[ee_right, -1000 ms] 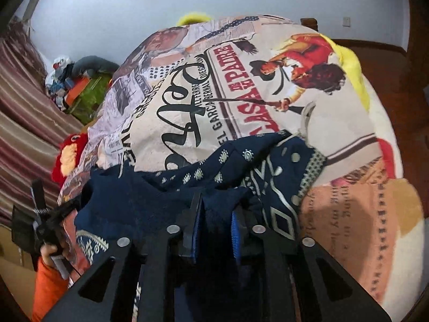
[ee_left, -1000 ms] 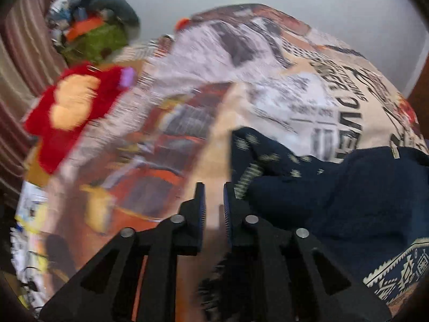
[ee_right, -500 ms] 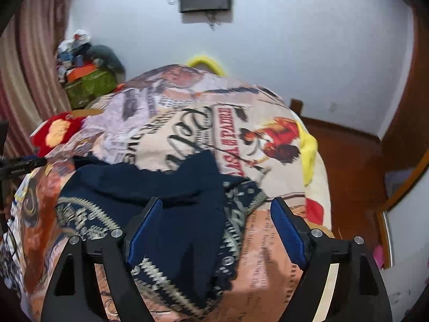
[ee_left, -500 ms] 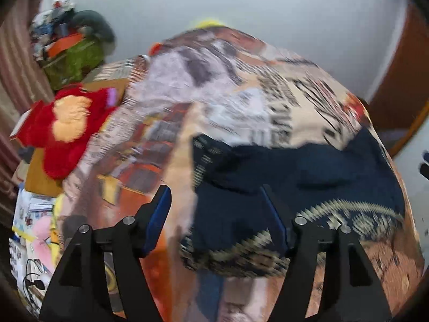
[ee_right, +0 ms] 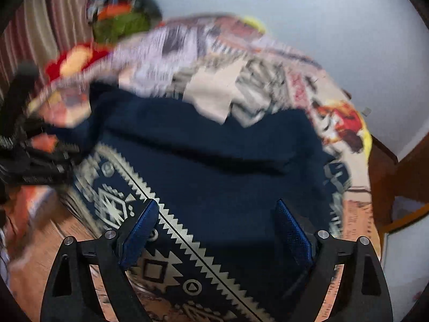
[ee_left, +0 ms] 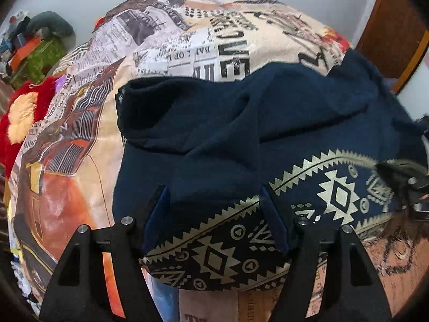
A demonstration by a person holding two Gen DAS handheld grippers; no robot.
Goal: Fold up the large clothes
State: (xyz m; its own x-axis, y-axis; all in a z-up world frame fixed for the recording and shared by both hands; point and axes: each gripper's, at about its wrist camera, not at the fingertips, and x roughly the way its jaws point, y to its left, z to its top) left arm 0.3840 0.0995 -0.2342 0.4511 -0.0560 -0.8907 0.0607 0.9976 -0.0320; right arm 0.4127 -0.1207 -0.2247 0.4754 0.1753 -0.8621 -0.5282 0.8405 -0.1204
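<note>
A dark navy sweater (ee_left: 241,123) lay folded on the bed, spread over a bedspread (ee_left: 187,40) printed with newspaper type, sepia pictures and orange blocks. The knit looked soft and matte, creased in shallow ridges across the plain upper half. Along its near edge ran a band of pale gold zigzags, diamonds and small triangles, sharp-edged against the navy.

The left claw (ee_left: 214,206) hung above that patterned hem with its jaws standing wide; they had just been opening, and nothing was gripped between the blue ribbed pads (ee_left: 158,209). The black angular frame of the fingers showed silver bolt heads.

The right claw (ee_right: 217,222) was also spread wide over the sweater, its jaws having just been opening too, with only cloth lying below the gap and no pad pressing on it. The right wrist view was blurred, so fine detail was lost there.

At the bed's left side sat a fuzzy red and yellow plush toy (ee_left: 24,112), and further back a heap of green and orange things (ee_left: 37,51) against a striped curtain (ee_right: 32,32). A pale wall (ee_right: 335,26) stood behind the bed.
</note>
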